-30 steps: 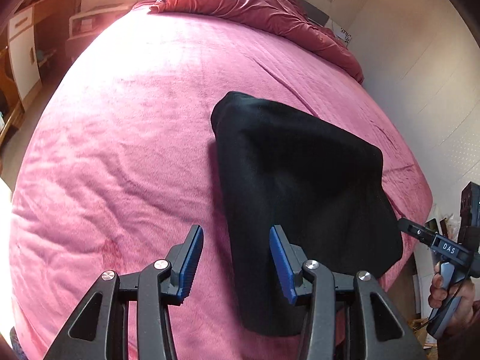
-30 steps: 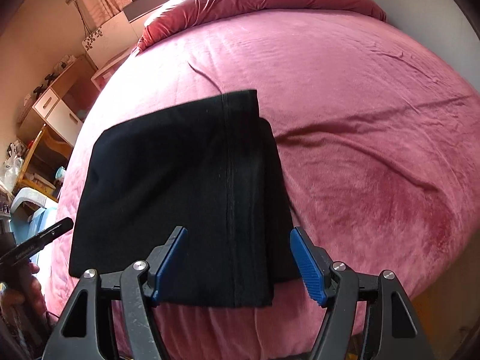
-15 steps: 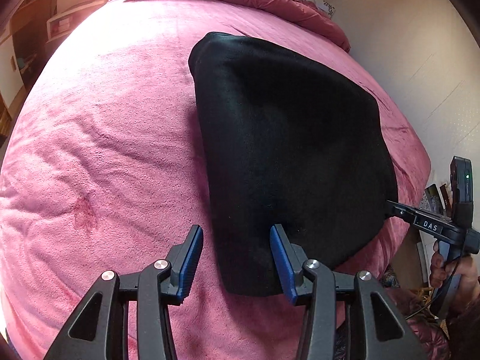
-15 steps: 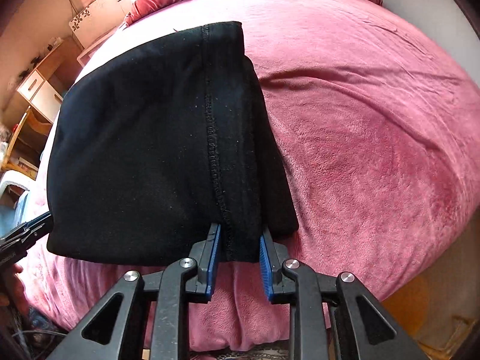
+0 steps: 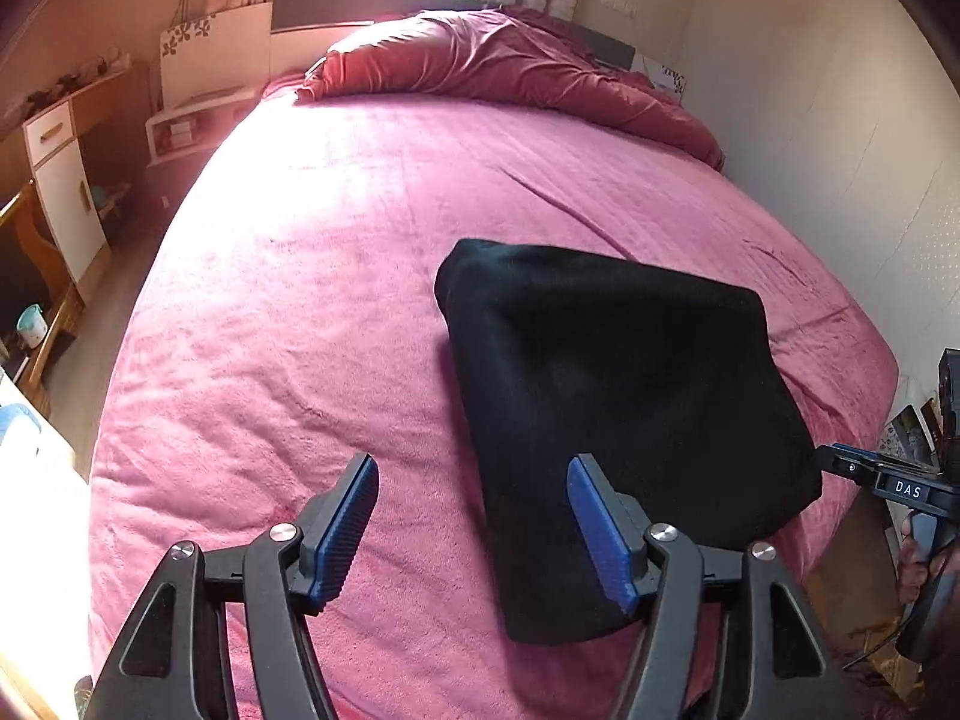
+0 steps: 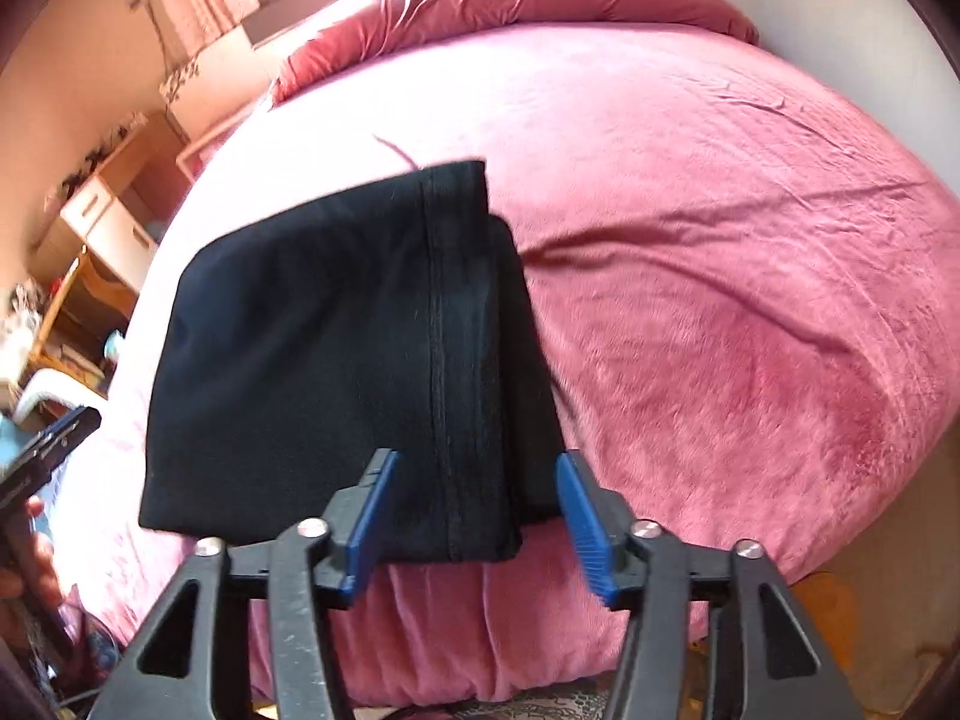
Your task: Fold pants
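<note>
A: Left wrist view?
B: Left gripper [image 5: 474, 519] spread wide, jaws just been opening, gripping nothing. Only pink bed [image 5: 312, 312] showing between the pads; right pad over the near left edge of the pants [image 5: 624, 384], contact hard to judge. Pants folded into a black packet, lying flat on the bed near its near right corner. Right gripper [image 5: 870, 474] poking in at the right edge, just beside the packet's right corner, a hand [image 5: 918, 558] on its grip.

A: Right wrist view?
B: Right gripper [image 6: 474, 516] about half open, jaws just been opening, pads clear of the cloth. Near right corner of the pants [image 6: 336, 348], seam included, sitting between the pads, unpinched. Packet flat on the bed [image 6: 720, 252], close to the near edge. Left gripper [image 6: 51, 444] visible at the far left, off the cloth.
</note>
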The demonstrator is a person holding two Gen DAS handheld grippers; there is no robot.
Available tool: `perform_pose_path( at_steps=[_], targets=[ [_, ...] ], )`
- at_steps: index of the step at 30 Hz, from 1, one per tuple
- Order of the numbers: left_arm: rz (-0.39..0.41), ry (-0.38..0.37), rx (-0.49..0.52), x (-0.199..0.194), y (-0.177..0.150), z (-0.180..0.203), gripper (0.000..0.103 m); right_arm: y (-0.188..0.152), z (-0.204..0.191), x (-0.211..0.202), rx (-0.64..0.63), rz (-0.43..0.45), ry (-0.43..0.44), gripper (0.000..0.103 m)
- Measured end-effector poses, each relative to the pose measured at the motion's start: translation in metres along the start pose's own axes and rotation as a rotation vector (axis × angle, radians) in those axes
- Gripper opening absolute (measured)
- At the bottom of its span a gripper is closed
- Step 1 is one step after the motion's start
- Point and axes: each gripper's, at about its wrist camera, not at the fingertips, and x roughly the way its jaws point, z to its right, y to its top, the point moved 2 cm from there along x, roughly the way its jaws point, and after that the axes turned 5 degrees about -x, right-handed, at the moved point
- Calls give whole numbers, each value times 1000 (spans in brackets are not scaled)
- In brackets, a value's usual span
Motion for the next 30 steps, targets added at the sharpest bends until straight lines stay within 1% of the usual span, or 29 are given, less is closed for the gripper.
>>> perform_pose_path(
  at_steps=[2, 3, 7, 9, 14, 22, 25, 30],
  targets=[
    [21, 8, 11, -4, 3, 1, 67, 5, 3, 3, 20, -2, 18, 58],
    [24, 8, 16, -5, 5, 2, 67, 8, 5, 6, 31, -8, 24, 61],
    [19, 5, 23, -2, 7, 2, 68, 13, 8, 19, 66, -26, 55, 65],
    [10, 5, 25, 4, 6, 3, 68, 16, 11, 27, 75, -41, 82, 69],
    [-14, 8, 28, 13, 5, 4, 73, 24, 10, 40, 85, -69, 102, 69],
    [-57, 6, 37, 31, 6, 5, 80, 39, 18, 62, 87, -103, 140, 77],
    [-89, -36, 28, 41, 6, 5, 83, 41, 23, 71, 90, -120, 177, 80],
    [-165, -180, -94, 62, 9, -8, 87, 44, 38, 82, 121, -148, 267, 81]
  ],
)
